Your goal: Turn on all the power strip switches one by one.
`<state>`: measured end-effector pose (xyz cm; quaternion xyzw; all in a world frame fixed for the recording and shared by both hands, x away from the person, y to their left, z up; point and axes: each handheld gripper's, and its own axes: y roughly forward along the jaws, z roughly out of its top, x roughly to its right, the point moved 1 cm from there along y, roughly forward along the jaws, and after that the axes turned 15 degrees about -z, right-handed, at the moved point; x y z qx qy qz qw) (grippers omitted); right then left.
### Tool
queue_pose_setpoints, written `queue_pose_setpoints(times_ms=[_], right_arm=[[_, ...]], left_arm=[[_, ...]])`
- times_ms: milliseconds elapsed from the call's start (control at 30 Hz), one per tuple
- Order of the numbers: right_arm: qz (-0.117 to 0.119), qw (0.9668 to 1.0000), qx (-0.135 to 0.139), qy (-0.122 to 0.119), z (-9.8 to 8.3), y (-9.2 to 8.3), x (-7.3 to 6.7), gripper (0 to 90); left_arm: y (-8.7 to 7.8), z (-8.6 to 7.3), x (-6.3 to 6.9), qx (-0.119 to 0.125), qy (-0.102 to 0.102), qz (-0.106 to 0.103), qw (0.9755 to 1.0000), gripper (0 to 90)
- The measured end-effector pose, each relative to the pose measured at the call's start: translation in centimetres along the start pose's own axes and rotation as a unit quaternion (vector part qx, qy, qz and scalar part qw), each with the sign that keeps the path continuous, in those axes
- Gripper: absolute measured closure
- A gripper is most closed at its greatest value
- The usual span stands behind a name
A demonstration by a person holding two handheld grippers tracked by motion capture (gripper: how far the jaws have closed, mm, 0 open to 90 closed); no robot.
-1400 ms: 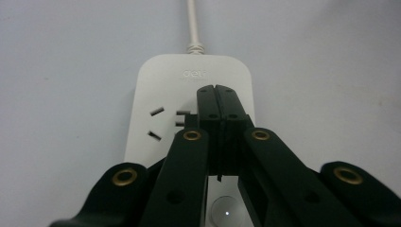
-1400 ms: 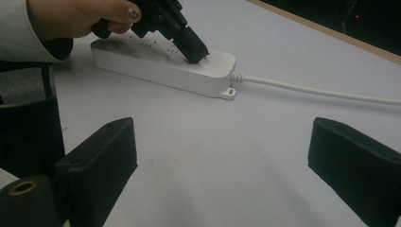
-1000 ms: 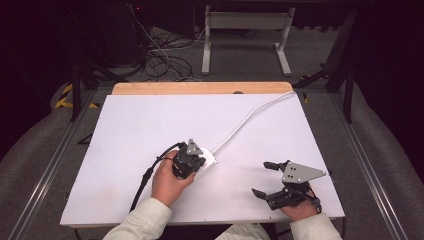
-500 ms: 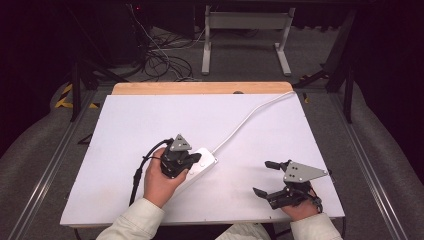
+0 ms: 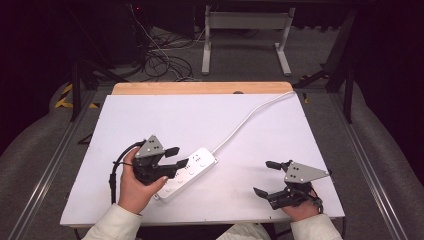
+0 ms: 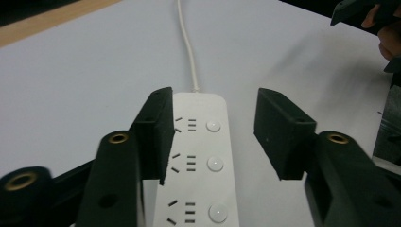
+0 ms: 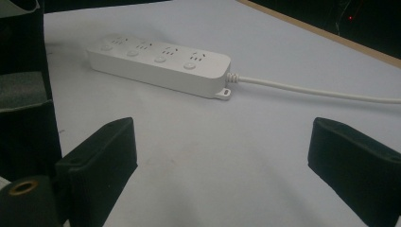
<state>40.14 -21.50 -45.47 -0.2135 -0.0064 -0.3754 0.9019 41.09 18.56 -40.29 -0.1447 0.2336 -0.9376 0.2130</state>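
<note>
Just one four-socket power strip (image 7: 158, 64)

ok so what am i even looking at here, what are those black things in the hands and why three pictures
A person sits at a white table holding a black two-jaw claw tool in each hand. One camera looks down from above; the other two ride on the claws and look along their jaws. On the table lies a white plastic power strip with round buttons and a white cord. The left claw hovers over the strip, its jaws just opened on either side of it, not pressing. The right claw is open and holds nothing.
</note>
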Motion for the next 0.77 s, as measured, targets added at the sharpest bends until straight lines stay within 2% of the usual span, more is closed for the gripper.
queue_pose_setpoints(times_ms=[133, 233, 267, 433, 567, 767], right_arm=[[-0.001, 1.0, 0.0, 0.0, 0.0, 0.0, 0.0, 9.4], [-0.001, 1.0, 0.0, 0.001, 0.0, 0.0, 0.0, 9.4], [0.0, 1.0, 0.001, 0.002, 0.0, 0.0, 0.0, 9.4], [0.0, 1.0, 0.001, 0.004, -0.1, 0.0, 0.1, 9.4], [-0.001, 1.0, 0.0, 0.005, 0.0, 0.0, 0.1, 9.3], [-0.003, 1.0, 0.001, 0.006, 0.0, 0.0, 0.1, 9.3]], left_arm=[[-1.5, -0.9, 0.1, 0.015, 0.015, 0.007, 0.9998, 41.9], [-2.5, -2.0, 0.1, 0.029, 0.019, -0.011, 0.9993, 39.8], [-2.8, -2.5, 0.1, 0.03, 0.021, -0.01, 0.9993, 39.4], [-4.5, -5.2, 0.2, 0.033, 0.032, 0.018, 0.9988, 34.1], [-5.7, -7.8, -0.1, 0.047, 0.037, 0.036, 0.9976, 30.6], [-7.1, -10.3, -0.7, 0.058, 0.014, 0.047, 0.9971, 30.1]])
